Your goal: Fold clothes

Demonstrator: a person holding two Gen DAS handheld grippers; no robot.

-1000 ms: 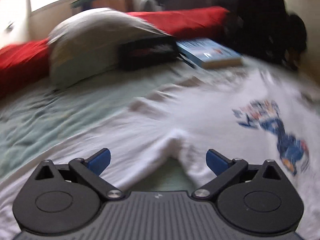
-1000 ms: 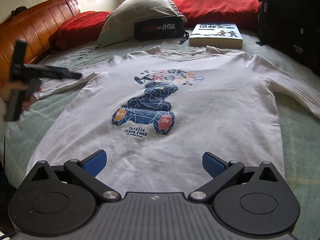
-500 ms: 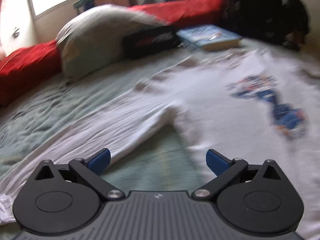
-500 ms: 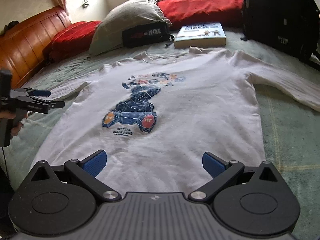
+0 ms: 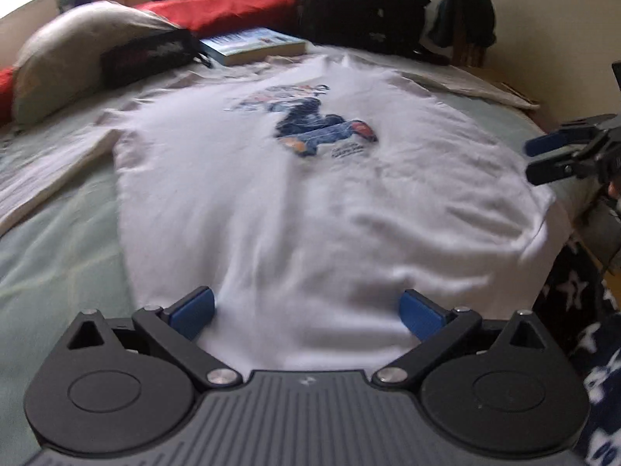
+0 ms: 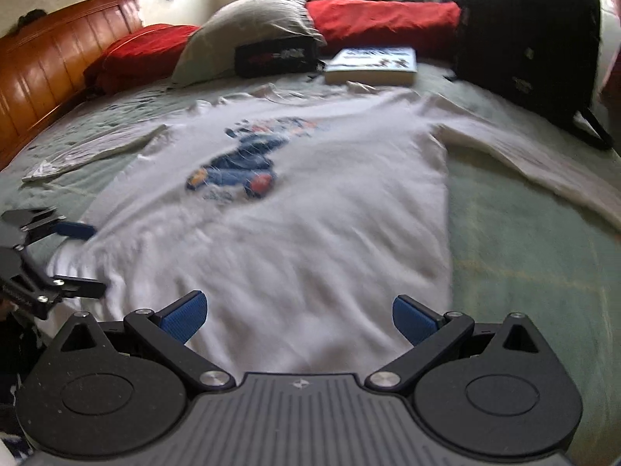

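A white long-sleeved sweatshirt (image 5: 310, 202) with a blue bear print (image 5: 322, 128) lies flat and face up on the green bedsheet (image 6: 524, 272), both sleeves spread out. My left gripper (image 5: 306, 310) hovers open over the hem near the shirt's lower left corner, nothing between its blue pads. In the right wrist view it shows at the left edge (image 6: 83, 258), its jaws wide apart by that corner. My right gripper (image 6: 299, 314) is open just above the hem of the sweatshirt (image 6: 310, 233), right of centre. The left wrist view catches it (image 5: 537, 159) beyond the right hem corner.
At the bed's head lie a grey pillow (image 6: 256, 35), red bolsters (image 6: 384, 19), a black pouch (image 6: 275, 56) and a book (image 6: 372, 66). A black backpack (image 6: 524, 39) stands at the far right, a wooden headboard (image 6: 58, 70) on the left.
My left gripper has swung from the left sleeve and armpit down to the hem corner. My right gripper has dropped closer to the hem. Both stay open.
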